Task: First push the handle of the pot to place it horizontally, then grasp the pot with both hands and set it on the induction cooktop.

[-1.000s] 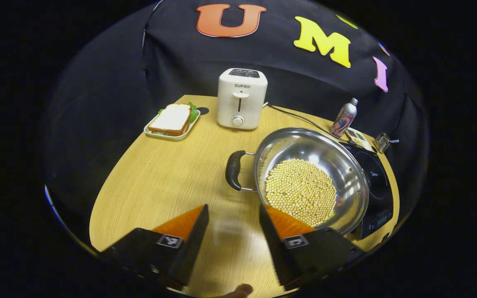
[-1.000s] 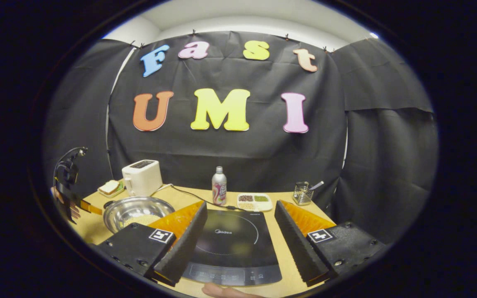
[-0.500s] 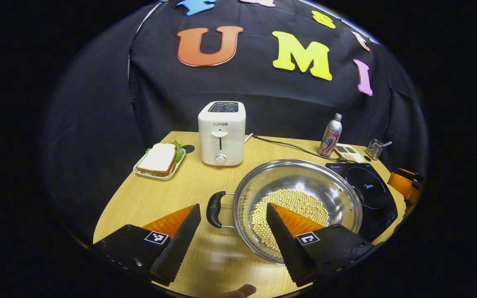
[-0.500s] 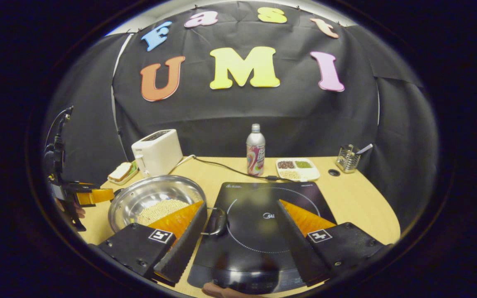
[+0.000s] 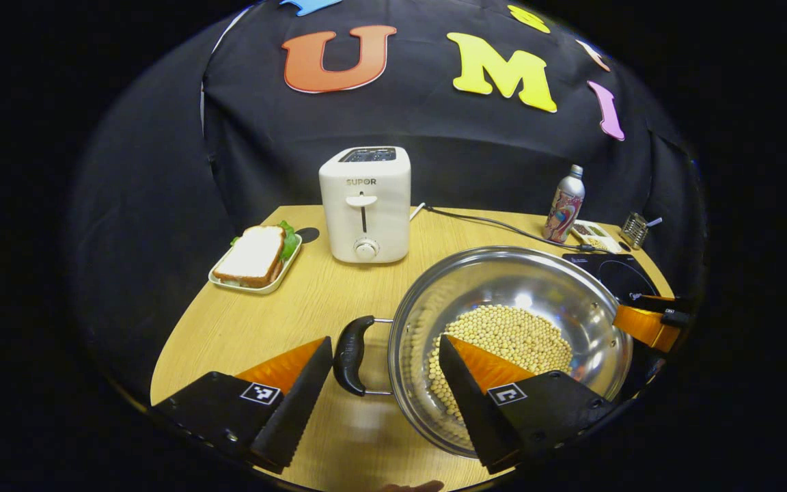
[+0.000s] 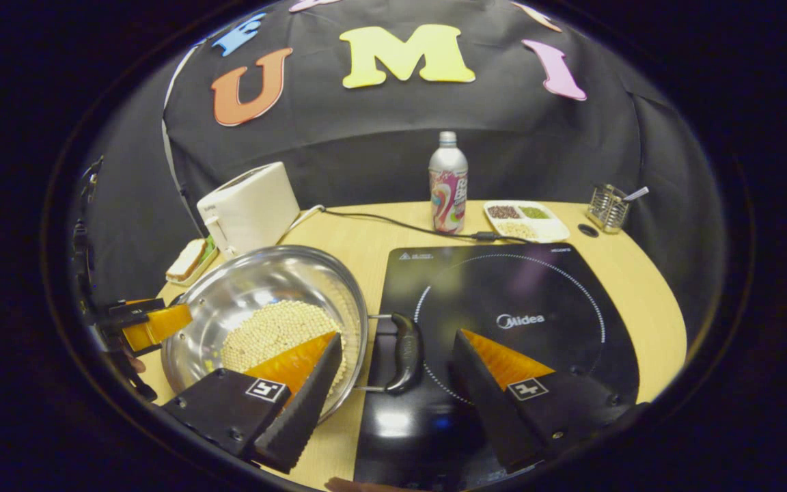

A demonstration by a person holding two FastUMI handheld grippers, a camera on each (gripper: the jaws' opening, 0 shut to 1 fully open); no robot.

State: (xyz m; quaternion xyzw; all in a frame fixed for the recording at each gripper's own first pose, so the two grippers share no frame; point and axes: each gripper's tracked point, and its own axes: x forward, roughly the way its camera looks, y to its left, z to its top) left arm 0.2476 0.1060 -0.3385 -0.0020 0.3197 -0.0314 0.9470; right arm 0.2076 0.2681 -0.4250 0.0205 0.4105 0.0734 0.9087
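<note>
A steel pot [image 5: 503, 273] holding pale beans [image 5: 509, 335] sits on the wooden table [image 5: 277, 314], just left of the black induction cooktop [image 6: 523, 301]. In the left gripper view, my left gripper [image 5: 383, 372] is open with the pot's black left handle [image 5: 351, 355] between its fingers, untouched. In the right gripper view, my right gripper [image 6: 397, 372] is open around the pot's right handle [image 6: 405, 352], which overhangs the cooktop's left edge. The pot [image 6: 257, 280] lies level, its handles pointing left and right. Each gripper also shows far off in the other's view, beyond the pot.
A white toaster [image 5: 366, 205] and a plate with a sandwich [image 5: 255, 256] stand behind the pot on the left. A bottle [image 6: 448, 181], a tray of grains [image 6: 523, 220], a wire holder [image 6: 609, 205] and a power cable [image 6: 393, 222] line the table's back.
Both grippers came lower and closer to the pot. Each handle now lies between an open pair of fingers. The pot has not moved.
</note>
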